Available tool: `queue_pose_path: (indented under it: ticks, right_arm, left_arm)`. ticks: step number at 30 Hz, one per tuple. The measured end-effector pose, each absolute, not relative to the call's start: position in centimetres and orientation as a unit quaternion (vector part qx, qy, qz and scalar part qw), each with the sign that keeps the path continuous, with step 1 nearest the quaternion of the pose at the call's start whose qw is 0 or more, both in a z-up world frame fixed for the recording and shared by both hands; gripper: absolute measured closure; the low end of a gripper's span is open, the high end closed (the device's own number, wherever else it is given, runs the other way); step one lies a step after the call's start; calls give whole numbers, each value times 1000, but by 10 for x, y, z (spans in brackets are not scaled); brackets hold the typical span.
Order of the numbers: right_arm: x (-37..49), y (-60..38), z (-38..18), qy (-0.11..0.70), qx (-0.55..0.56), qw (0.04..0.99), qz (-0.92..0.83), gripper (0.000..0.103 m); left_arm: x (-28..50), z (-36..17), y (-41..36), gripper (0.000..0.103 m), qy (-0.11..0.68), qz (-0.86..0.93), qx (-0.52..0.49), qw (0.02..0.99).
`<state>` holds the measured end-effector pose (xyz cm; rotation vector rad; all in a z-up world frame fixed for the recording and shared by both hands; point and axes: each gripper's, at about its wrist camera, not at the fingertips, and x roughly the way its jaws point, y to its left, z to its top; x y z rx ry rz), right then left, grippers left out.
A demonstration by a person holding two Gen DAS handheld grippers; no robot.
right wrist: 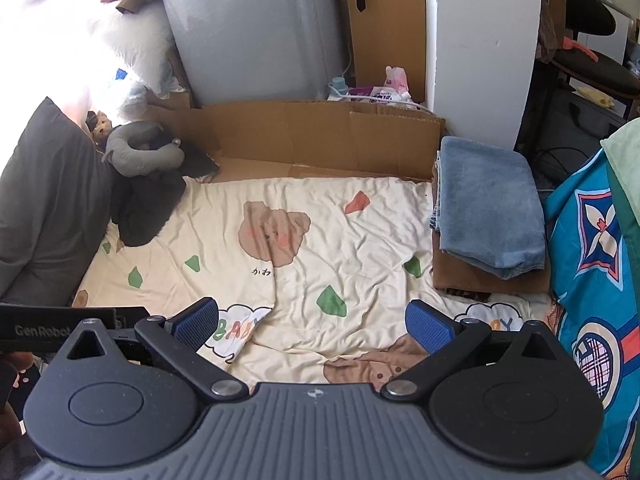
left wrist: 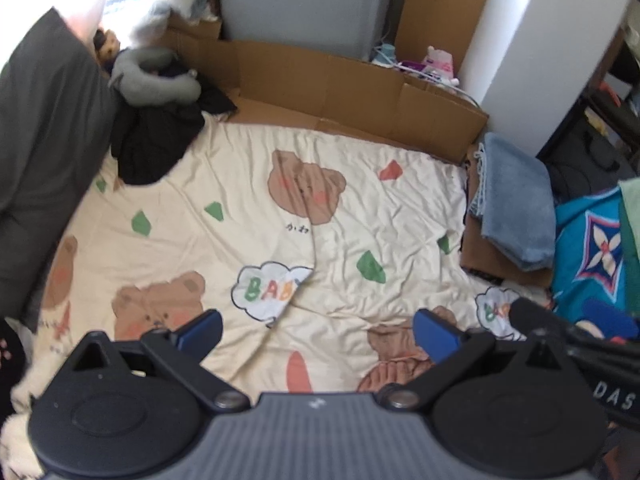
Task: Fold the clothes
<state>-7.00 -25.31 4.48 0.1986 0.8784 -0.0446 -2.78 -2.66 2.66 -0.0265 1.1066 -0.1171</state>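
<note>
The left gripper [left wrist: 318, 334] hangs above the near edge of the bed with its blue-padded fingers [left wrist: 202, 330] spread wide and nothing between them. The right gripper [right wrist: 312, 326] hovers beside it, equally wide open and empty; its black body pokes into the left wrist view at the right.

Below both lies the cream bed sheet printed with brown bears, green and red patches and "BABY" clouds [right wrist: 320, 240], wrinkled, with one flap folded over near the middle.

At the far left corner of the bed sits a crumpled black garment [right wrist: 146, 212], unfolded, touching a grey curved neck pillow [right wrist: 140, 148] just behind it. A large dark grey pillow [right wrist: 48, 200] leans along the left edge.

At the far right corner a folded blue towel [right wrist: 488, 204] rests on a folded brown cloth [right wrist: 480, 280]. A bright blue patterned fabric [right wrist: 592, 264] hangs along the right edge.

Flattened brown cardboard [right wrist: 320, 132] lines the far edge, with a grey panel [right wrist: 256, 36] and a white pillar [right wrist: 484, 52] behind it.
</note>
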Motion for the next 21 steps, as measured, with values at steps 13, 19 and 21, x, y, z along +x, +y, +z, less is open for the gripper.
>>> queue_pose_path:
  ticks: [13,19,21]
  right_arm:
    - [-70,-251,40,429,104,897,-19,0]
    - [-68,-249,38,434,104,895,-13,1]
    - [-68,-248,37,435,104,894,-11,1]
  left_arm:
    - [-29,36,-34,0,492,-40,22,869]
    - [-29,36,-34,0,489,-33,32,871]
    - [-27,34,-34,0,496,-34,35,867]
